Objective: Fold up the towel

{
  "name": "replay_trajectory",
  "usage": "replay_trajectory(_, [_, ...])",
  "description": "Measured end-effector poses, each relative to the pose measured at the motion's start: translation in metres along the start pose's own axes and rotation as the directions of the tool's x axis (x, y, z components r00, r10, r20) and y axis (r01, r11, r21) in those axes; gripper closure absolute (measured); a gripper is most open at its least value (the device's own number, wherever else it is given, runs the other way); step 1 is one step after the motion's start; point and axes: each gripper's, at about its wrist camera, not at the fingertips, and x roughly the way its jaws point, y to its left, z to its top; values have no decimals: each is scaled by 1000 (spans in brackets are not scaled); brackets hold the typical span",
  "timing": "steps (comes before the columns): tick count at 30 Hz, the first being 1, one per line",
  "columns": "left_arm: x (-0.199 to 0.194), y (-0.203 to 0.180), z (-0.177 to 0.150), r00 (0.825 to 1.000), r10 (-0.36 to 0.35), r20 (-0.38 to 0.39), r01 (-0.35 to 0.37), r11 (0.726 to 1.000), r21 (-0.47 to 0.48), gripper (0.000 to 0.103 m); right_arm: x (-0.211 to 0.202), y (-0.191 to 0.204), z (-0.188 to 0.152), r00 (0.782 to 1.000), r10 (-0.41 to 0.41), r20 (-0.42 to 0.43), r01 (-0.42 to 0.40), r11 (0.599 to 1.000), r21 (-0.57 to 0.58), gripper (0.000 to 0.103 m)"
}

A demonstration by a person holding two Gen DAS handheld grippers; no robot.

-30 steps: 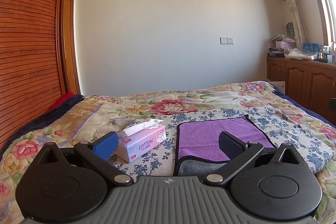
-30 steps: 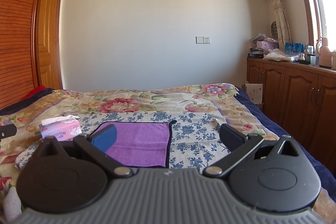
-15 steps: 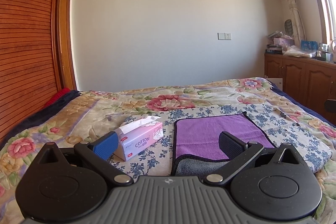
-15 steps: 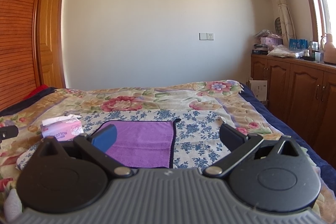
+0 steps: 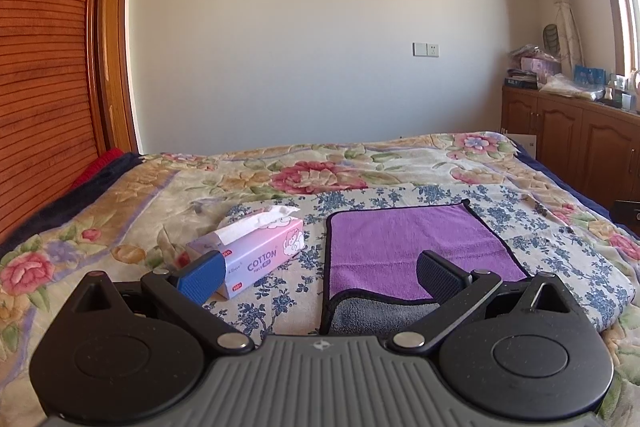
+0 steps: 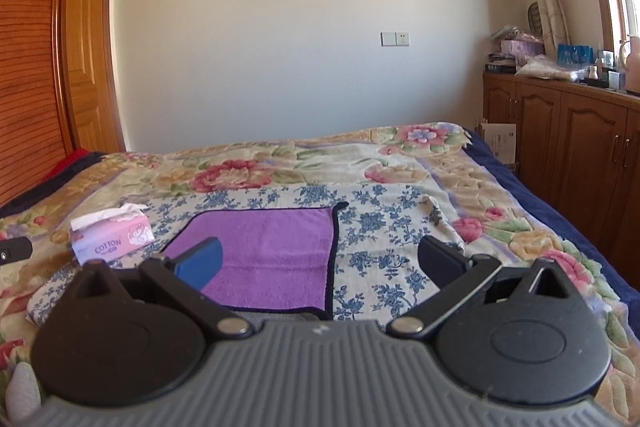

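Observation:
A purple towel [image 5: 404,239] with a dark border lies flat on the bed; its near edge is turned over and shows a grey underside [image 5: 380,315]. It also shows in the right wrist view [image 6: 276,247]. My left gripper [image 5: 320,275] is open and empty, held above the towel's near left part. My right gripper [image 6: 320,263] is open and empty, above the towel's near right edge. Neither gripper touches the towel.
A pink tissue box [image 5: 260,251] lies left of the towel, also in the right wrist view [image 6: 112,239]. The floral bedspread [image 5: 320,179] covers the bed. Wooden cabinets [image 6: 560,131] with clutter stand at right; a slatted wooden panel [image 5: 44,67] at left.
Both views have tilted slightly down and the grippers have drawn a little nearer the bed. The towel and the tissue box have not moved; both grippers stay open.

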Motion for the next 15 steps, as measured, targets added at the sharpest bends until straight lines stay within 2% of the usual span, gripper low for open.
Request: replay_trajectory(15, [33, -3, 7, 998, -40, -51, 41, 999, 29, 0, 28, 0, 4, 998, 35, -58, -37, 999, -32, 0])
